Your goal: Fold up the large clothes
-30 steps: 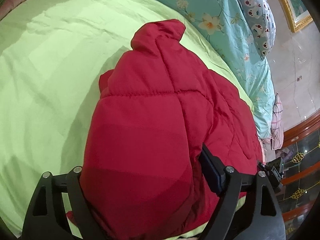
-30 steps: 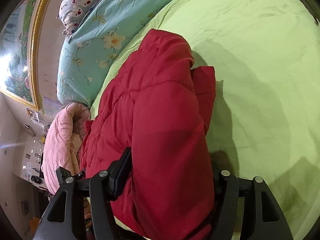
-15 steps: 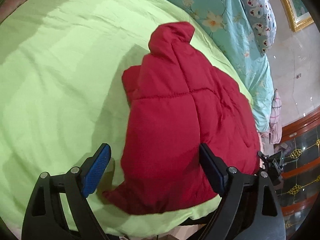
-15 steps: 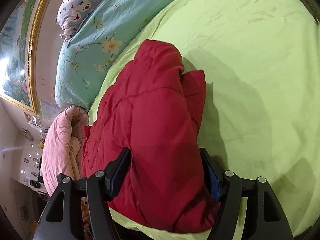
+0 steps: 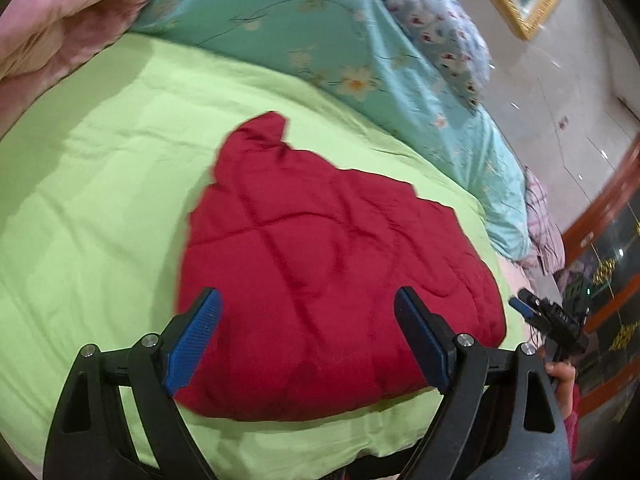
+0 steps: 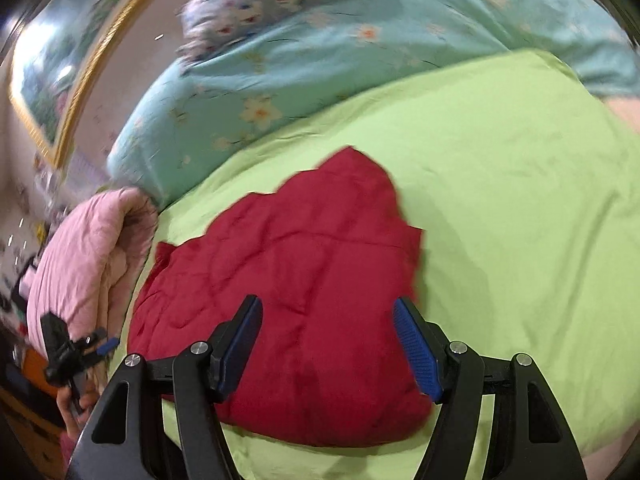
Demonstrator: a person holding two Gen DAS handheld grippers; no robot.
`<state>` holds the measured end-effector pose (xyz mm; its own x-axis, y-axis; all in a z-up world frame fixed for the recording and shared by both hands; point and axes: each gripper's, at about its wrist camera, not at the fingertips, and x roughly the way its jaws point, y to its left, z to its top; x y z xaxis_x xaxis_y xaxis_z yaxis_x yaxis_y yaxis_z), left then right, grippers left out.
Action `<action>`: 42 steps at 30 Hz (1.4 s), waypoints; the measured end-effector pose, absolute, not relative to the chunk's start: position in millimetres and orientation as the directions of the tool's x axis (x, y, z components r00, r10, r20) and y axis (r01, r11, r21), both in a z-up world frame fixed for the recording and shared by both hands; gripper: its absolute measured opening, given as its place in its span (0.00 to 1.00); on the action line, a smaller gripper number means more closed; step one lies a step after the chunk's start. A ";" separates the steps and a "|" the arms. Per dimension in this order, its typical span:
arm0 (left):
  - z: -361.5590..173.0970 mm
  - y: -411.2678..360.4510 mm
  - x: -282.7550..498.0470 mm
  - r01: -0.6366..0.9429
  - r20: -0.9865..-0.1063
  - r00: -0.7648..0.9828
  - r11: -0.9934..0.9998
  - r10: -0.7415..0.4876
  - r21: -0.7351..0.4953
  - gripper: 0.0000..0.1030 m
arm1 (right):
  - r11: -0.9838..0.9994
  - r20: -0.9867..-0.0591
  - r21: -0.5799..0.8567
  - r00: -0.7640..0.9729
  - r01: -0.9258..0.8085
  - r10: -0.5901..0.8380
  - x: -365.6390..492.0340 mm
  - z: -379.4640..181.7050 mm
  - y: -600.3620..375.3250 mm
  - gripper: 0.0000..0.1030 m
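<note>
The red quilted jacket (image 5: 328,280) lies folded into a compact bundle on the lime-green bedsheet (image 5: 100,200), near the bed's front edge, with a collar-like point sticking out toward the pillows. No box, basket or bin shows in either view; the bed alone carries the garment.

The left claw (image 5: 308,340) hangs above the jacket with its blue pads (image 5: 192,344) spread wide, nothing pressed between them. The right claw (image 6: 328,344) hangs likewise over the bundle, jaws apart and free of the cloth. Each claw also appears small at the edge of the other's view, gripped by a hand (image 5: 562,380).

Behind the jacket runs a teal floral quilt (image 5: 320,40), and on it a patterned pillow (image 5: 432,32). A pink blanket (image 6: 88,264) is bunched at the bed's left side. The sheet is open and broad to the left of the bundle in the left view, and to its right in the right view. The near rim of the bed sits just beneath the jacket; motion blur makes its exact line hard to fix.
</note>
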<state>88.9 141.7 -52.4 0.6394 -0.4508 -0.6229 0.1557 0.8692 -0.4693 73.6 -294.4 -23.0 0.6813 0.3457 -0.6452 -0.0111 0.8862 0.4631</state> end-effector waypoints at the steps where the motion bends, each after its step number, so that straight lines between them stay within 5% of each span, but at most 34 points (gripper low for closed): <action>1: -53.0 136.9 87.1 0.169 -0.618 0.642 0.870 -0.454 -0.463 0.86 | 0.890 -0.642 0.454 0.678 -0.041 0.359 75.7 -20.4 -285.6 0.67; 14: -79.4 85.2 101.2 0.222 -0.633 0.617 0.875 -0.467 -0.430 0.86 | 0.899 -0.694 0.346 0.572 -0.267 0.437 116.4 -33.5 -178.0 0.52; 24: -94.7 73.6 135.5 0.249 -0.644 0.608 0.882 -0.465 -0.401 0.85 | 0.913 -0.721 0.350 0.563 -0.208 0.405 151.9 -56.1 -183.0 0.45; 28: -98.2 73.8 150.1 0.243 -0.646 0.601 0.878 -0.471 -0.413 0.85 | 0.921 -0.731 0.373 0.577 -0.108 0.364 163.1 -66.2 -203.4 0.22; 34: -102.5 68.9 180.2 0.219 -0.677 0.590 0.894 -0.441 -0.391 0.74 | 0.920 -0.749 0.391 0.576 -0.012 0.326 178.0 -79.0 -228.4 0.00; 40: -101.4 62.9 201.7 0.198 -0.712 0.568 0.908 -0.413 -0.369 0.67 | 0.925 -0.764 0.371 0.591 0.077 0.258 189.1 -86.2 -240.7 0.00; 42: -99.2 58.8 204.3 0.208 -0.714 0.570 0.912 -0.407 -0.354 0.67 | 0.938 -0.748 0.344 0.618 0.048 0.243 185.0 -72.9 -229.2 0.10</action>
<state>204.3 58.8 -99.2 0.5700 -0.4069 -0.7138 0.2077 0.9119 -0.3539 185.0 -229.2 -72.9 0.6177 0.2429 -0.7480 0.0482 0.9376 0.3443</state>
